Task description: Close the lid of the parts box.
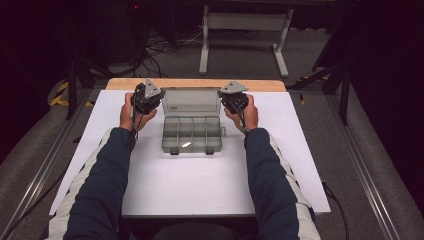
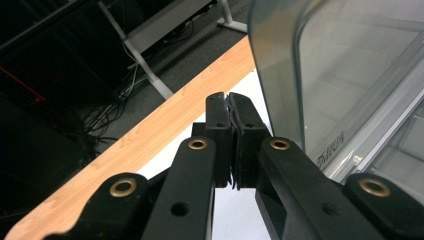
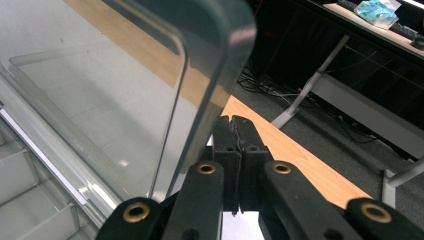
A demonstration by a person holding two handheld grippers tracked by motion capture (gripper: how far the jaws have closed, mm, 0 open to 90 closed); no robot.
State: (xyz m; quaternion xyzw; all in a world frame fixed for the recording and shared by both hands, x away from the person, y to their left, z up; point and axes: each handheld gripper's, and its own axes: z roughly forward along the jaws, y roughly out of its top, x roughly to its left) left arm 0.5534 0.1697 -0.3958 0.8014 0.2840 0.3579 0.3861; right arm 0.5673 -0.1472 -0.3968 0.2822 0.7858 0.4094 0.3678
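Standing by the desk (image 1: 200, 190), I take the clear plastic organiser box (image 1: 192, 135) as my landmark; it sits a little beyond the middle of the white desk top, between the person's two forearms. Nearest to the person, its front row of compartments holds one small pale piece (image 1: 186, 145); the other compartments look bare, as far as I can tell. Behind them the lid (image 1: 191, 102) stands raised and leaning back, so the opening seems to be done. The left tool (image 2: 231, 102) is just beside the lid's left edge, jaws pressed together on nothing; the right tool (image 3: 233, 125) is just beside the lid's right edge, likewise clamped on nothing. Whether either tool touches the lid I cannot tell. What is left, I judge, is either filling or closing; nothing else lies near the box. Beyond the box runs the desk's wooden far edge (image 1: 195, 84).
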